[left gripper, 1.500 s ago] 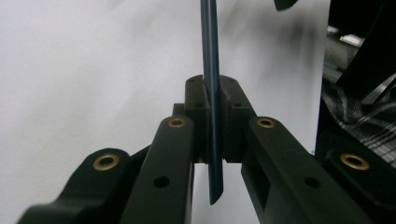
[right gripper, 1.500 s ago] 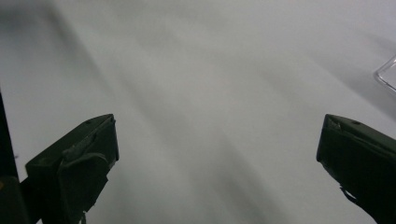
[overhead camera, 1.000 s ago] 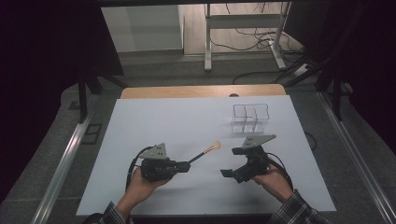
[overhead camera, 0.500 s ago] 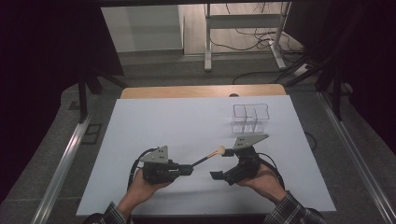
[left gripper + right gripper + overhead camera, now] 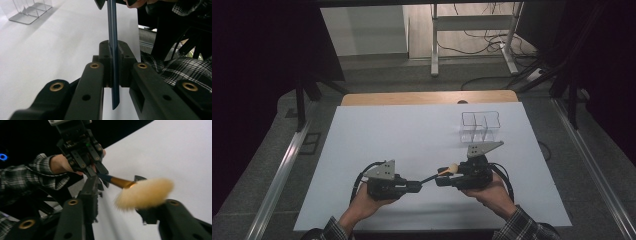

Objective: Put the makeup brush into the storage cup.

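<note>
Since a second ago, both of my hands have drawn together near the front of the table, and the makeup brush (image 5: 438, 174) now bridges the gap between the two grippers instead of pointing out over bare white surface. Its dark blue handle runs straight out from the left gripper (image 5: 416, 186), whose jaws are clamped tight on it: in the left gripper view the handle (image 5: 113, 47) sits squeezed between the two pads, its butt end sticking out behind them toward the camera. Beyond those jaws the handle turns to a gold ferrule and then the pale, fluffy bristle head.

That head (image 5: 145, 193) lies between the jaws of the right gripper (image 5: 120, 202) in the right gripper view. These jaws have just been closing around it, and they stand at a middling gap. The far jaw sits right against the bristles; the near jaw stands just beside the ferrule, and I cannot tell whether its pad is pressing yet. In the high view the right gripper (image 5: 441, 181) points toward the left one, with the bristle tip just above its jaws.

Farther out, beyond the right gripper and well apart from both sets of jaws, a clear acrylic organizer (image 5: 480, 127) with several compartments stands upright on the white table (image 5: 402, 130). My plaid sleeves (image 5: 524, 229) show at the near edge.
</note>
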Action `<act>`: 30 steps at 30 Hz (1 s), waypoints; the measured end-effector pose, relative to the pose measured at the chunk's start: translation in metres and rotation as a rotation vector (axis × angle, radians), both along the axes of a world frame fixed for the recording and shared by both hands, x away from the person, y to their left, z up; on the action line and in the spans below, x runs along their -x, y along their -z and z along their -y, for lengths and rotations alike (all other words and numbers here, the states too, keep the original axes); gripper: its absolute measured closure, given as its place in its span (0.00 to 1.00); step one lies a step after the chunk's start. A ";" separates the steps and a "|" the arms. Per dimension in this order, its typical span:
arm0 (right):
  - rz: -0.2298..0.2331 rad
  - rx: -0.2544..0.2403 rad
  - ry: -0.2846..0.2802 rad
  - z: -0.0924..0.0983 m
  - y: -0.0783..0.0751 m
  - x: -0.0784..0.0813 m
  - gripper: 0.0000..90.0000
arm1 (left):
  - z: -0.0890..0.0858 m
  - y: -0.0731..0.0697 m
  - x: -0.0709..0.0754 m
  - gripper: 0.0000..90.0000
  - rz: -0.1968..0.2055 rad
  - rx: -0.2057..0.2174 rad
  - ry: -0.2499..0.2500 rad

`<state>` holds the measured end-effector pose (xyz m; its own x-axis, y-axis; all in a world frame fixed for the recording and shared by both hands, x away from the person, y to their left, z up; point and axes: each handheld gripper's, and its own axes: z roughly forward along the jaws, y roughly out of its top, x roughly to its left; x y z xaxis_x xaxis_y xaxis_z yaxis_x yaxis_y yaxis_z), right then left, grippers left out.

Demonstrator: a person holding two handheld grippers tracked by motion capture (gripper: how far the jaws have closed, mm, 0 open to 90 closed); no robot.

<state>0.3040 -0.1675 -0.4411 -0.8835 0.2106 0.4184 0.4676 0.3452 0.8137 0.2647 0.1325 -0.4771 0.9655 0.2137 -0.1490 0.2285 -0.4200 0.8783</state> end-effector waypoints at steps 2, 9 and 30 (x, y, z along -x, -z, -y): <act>-0.002 -0.003 -0.002 0.000 0.000 0.000 0.67 | 0.000 0.000 0.000 0.93 0.002 -0.001 0.005; -0.041 -0.030 -0.030 0.001 0.003 -0.002 0.84 | 0.003 0.001 0.001 0.93 0.009 -0.008 0.026; 0.009 0.073 0.025 0.005 0.001 -0.002 0.93 | 0.011 0.008 -0.003 0.28 0.001 -0.224 -0.132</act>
<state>0.3064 -0.1725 -0.4418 -0.8814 0.2622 0.3929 0.4693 0.3924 0.7910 0.2677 0.1219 -0.4848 0.9270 0.3659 -0.0829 0.2937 -0.5703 0.7671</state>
